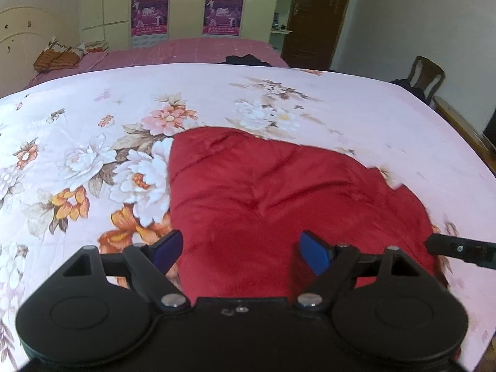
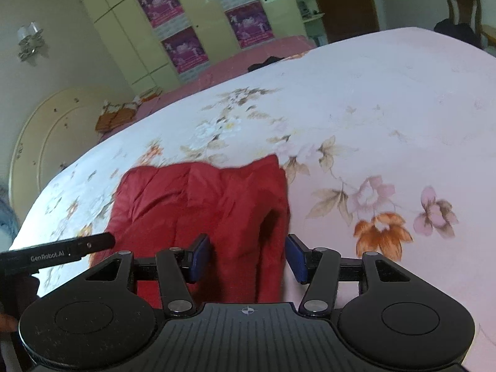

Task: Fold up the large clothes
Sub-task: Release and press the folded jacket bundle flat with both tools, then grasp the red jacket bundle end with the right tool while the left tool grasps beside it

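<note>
A red padded garment (image 1: 263,192) lies bunched on the pink floral bedsheet (image 1: 93,142); it also shows in the right wrist view (image 2: 198,204). My left gripper (image 1: 241,252) is open, its blue pads apart just above the garment's near edge, holding nothing. My right gripper (image 2: 248,259) is open over the garment's near right part, with red cloth between the pads but not pinched. The right gripper's finger shows at the right edge of the left wrist view (image 1: 458,249). The left gripper's finger shows at the left of the right wrist view (image 2: 62,251).
A second bed with a pink cover (image 1: 192,51) stands behind, with a dark garment (image 1: 245,59) on it. Yellow wardrobes with purple posters (image 1: 186,6), a brown door (image 1: 319,15) and a wooden chair (image 1: 424,74) line the room.
</note>
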